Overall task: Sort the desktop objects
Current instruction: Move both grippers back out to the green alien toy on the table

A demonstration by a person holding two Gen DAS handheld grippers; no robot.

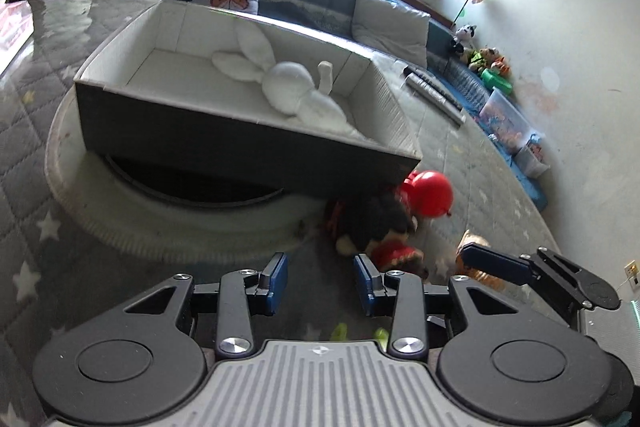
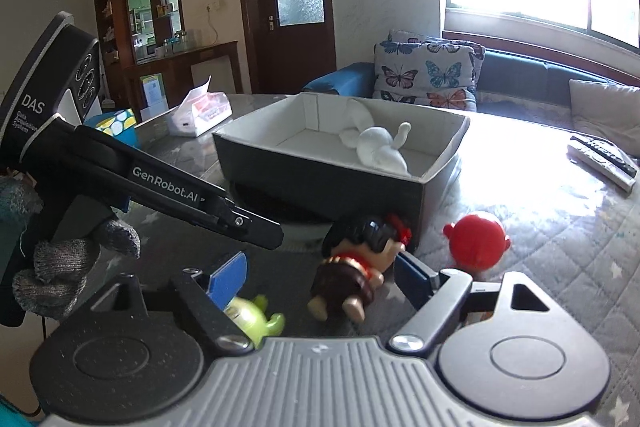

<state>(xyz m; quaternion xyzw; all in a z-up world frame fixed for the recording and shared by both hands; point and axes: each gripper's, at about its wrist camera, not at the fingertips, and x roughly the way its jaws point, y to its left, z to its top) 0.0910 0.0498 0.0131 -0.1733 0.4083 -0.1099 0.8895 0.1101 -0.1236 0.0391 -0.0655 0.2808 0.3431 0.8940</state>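
Plush white rabbit point(image 2: 378, 147) in rectangular cardboard box point(image 2: 320, 169), glossy round red toy point(image 2: 478, 241) beside

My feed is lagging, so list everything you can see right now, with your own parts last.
box: 1, dark outside and white inside, on a round white base mid-table.
bunny: 1, white, lying inside the box.
doll: 1, black hair and brown dress, on its side in front of the box.
red toy: 1, round, right of the doll.
green toy: 1, near the right gripper's left finger.
tissue pack: 1, white, far left.
remotes: 2, far right.
left gripper: open, empty.
right gripper: open around the doll, not closed.
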